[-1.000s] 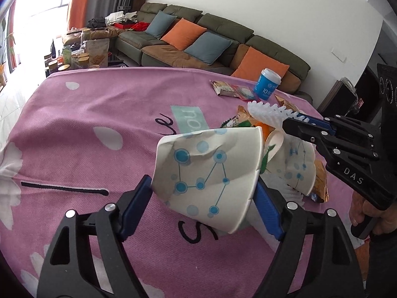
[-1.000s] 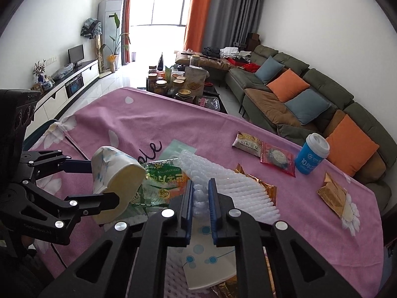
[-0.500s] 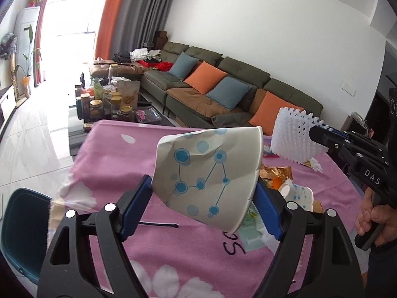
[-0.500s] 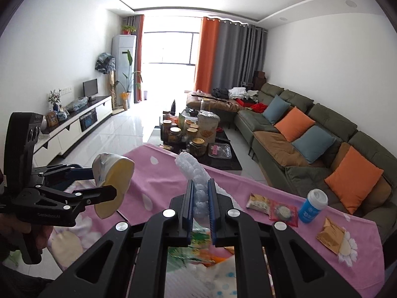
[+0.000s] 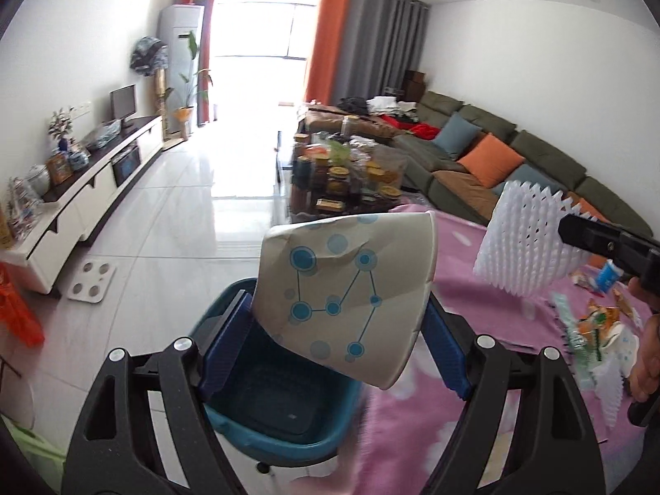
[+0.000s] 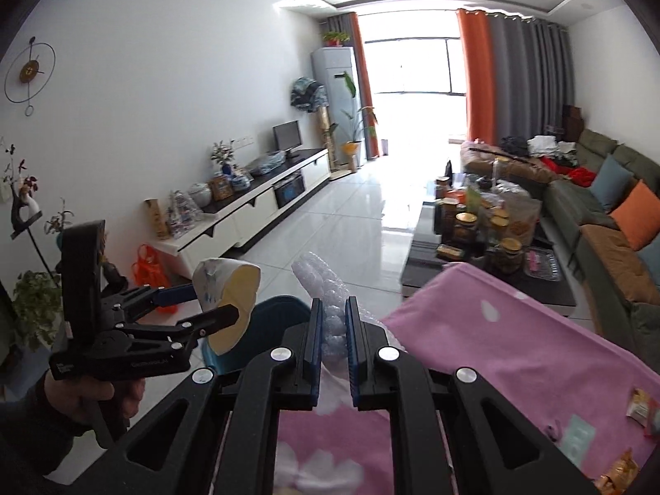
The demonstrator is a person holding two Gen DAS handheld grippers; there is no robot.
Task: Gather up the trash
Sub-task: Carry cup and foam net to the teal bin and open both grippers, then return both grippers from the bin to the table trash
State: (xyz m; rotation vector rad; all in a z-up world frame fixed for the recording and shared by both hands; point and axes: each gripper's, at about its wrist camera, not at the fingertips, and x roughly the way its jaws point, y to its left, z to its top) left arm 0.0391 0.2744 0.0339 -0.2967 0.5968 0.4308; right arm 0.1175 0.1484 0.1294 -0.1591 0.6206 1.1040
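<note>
Trash is mid-trip: wrappers (image 5: 594, 321) lie on the table (image 5: 474, 247) (a blue cup (image 5: 609, 276) too), and the bin (image 5: 264, 392) looks empty, though the view into it is partly blocked. My left tongs (image 5: 338, 338) stand wide, clamped on a crumpled cup (image 5: 346, 293) above the bin. My right tongs (image 6: 332, 326) pinch white foam netting (image 5: 524, 243), nearly closed.

Paper cup (image 5: 346, 297): matt white paper printed with blue dots and lines, its wall dented and creased. Foam net sleeve (image 5: 524, 243): white, soft, open-mesh plastic foam with a ridged surface. Bin (image 5: 268, 404): smooth teal plastic with a slight sheen. Tablecloth (image 6: 515, 354): matt pink woven cloth with white flower print. Left gripper (image 5: 336, 344): matt black plastic with ribbed blue pads and bright metal screw heads. Floor (image 5: 185, 214): glossy pale tile.
</note>
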